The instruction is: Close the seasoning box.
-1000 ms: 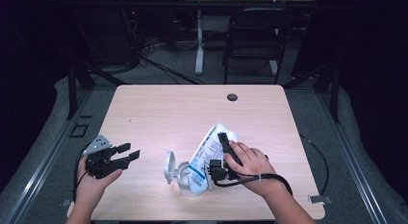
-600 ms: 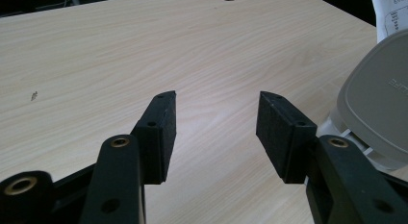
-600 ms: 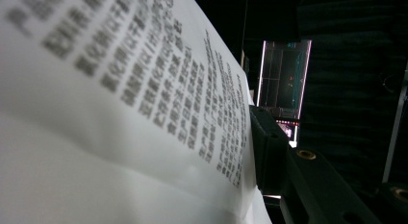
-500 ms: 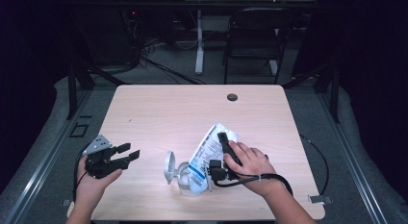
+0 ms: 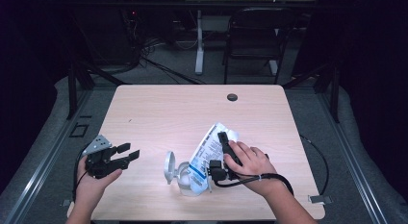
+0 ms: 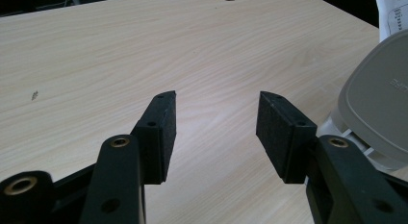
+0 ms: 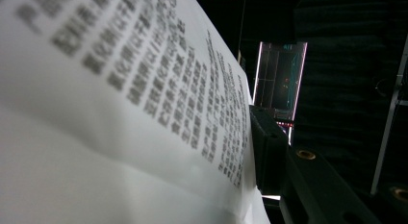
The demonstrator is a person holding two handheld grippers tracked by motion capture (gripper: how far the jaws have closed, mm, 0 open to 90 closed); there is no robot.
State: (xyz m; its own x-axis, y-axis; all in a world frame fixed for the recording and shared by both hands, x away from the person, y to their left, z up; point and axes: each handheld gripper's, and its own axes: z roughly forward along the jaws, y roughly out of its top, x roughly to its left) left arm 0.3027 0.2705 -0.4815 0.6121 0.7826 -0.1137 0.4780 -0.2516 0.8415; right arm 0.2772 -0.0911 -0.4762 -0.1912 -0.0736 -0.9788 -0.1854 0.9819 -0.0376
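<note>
Pale wood grain covers the bench (image 5: 159, 113), which has a dark round hole (image 5: 232, 97) near its 12 o'clock edge. At about 8 o'clock on the bench, the left hand (image 5: 91, 178) comes up from the bottom edge of the high view and holds the left gripper (image 5: 126, 152) just above the wood, pointing toward 3 o'clock; its jaws are spread wide with nothing between them, and the grey plate (image 5: 97, 144) sits on top of it. In the left gripper view the two black pads (image 6: 166, 130) stand well apart over bare wood, with the grey lid (image 6: 380, 116) just off to their right. Near 5 o'clock the right forearm reaches in at a slant from the lower right, and the right hand (image 5: 250, 161) lies knuckles-up over the right gripper (image 5: 222, 137), which points toward 11 o'clock. That gripper is pinching a white printed pouch (image 5: 207, 154); the right gripper view shows one black jaw pressed against the pouch's printed face, the other jaw hidden behind the sheet. The pouch lies tilted, its lower end over a clear container (image 5: 185, 180) whose lid (image 5: 169, 167) stands open at its 9 o'clock side. A black cable (image 5: 269, 177) loops across the right wrist. The two grippers are well apart.
</note>
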